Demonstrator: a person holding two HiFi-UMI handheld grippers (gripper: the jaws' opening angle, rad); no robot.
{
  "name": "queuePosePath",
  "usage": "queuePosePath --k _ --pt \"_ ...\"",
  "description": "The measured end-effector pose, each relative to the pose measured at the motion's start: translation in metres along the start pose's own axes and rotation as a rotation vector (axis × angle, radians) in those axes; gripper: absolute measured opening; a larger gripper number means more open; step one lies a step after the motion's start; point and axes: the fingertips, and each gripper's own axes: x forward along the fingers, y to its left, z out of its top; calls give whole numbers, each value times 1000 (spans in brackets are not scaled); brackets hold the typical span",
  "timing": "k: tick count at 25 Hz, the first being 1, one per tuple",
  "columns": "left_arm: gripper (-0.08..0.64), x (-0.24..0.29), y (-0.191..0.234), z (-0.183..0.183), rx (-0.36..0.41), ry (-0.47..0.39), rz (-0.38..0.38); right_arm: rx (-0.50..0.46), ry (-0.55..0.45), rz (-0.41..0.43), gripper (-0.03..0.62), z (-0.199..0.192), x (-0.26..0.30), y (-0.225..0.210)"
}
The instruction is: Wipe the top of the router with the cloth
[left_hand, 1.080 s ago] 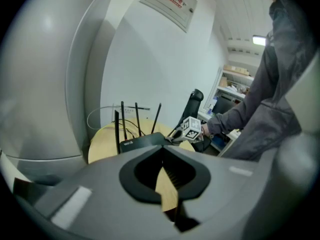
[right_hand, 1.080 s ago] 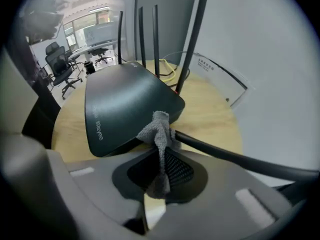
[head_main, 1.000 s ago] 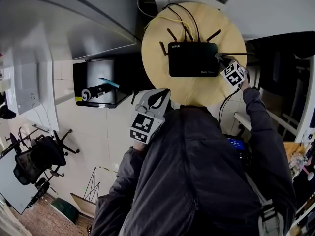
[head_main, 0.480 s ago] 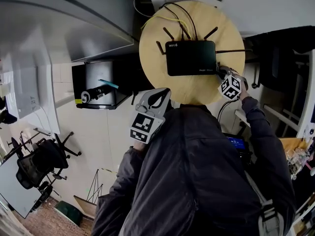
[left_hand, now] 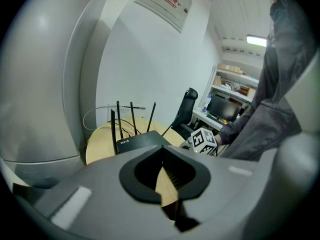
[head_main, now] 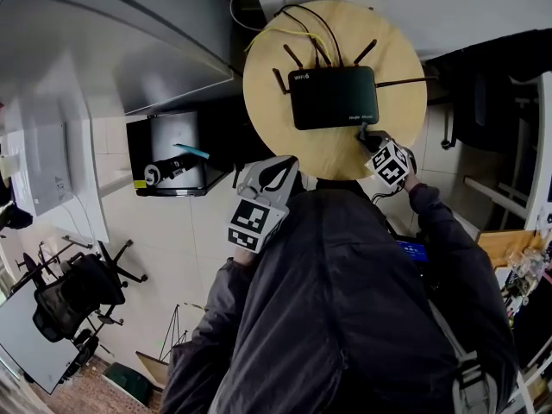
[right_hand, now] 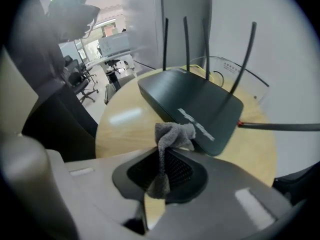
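Observation:
A black router [head_main: 333, 97] with several antennas lies on a round wooden table [head_main: 267, 128]. My right gripper [head_main: 366, 138] is at the router's near right corner, shut on a grey cloth [right_hand: 172, 134]. The cloth bunches out past the fingertips, just short of the router's [right_hand: 190, 101] front edge; I cannot tell whether it touches. My left gripper [head_main: 285, 162] is held back by the person's chest, off the table's near edge. Its jaws meet with nothing between them. In the left gripper view the router [left_hand: 142, 141] shows ahead, with the right gripper's marker cube [left_hand: 202, 140] beside it.
Yellow and black cables [head_main: 310, 28] run off the back of the router towards the wall. A dark shelf unit [head_main: 168, 162] holding a tool stands left of the table, under a grey cabinet [head_main: 129, 41]. Office chairs [head_main: 69, 291] stand on the floor at lower left.
My right gripper has moved with the cloth from the router's right side towards the person and leftward, to the near right corner. The left gripper has stayed put.

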Motion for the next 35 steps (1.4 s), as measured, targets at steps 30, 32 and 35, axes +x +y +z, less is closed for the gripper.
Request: queuePosePath --k 30,32,35 --pt "0 -29 5 -17 29 -14 -31 722 -78 -21 28 27 39 -10" --pt "0 -26 3 -17 36 -11 -43 737 -68 -53 28 10 31 -24" --pt "0 -23 2 -16 50 -8 -57 753 -56 -106 28 -14 19 -43"
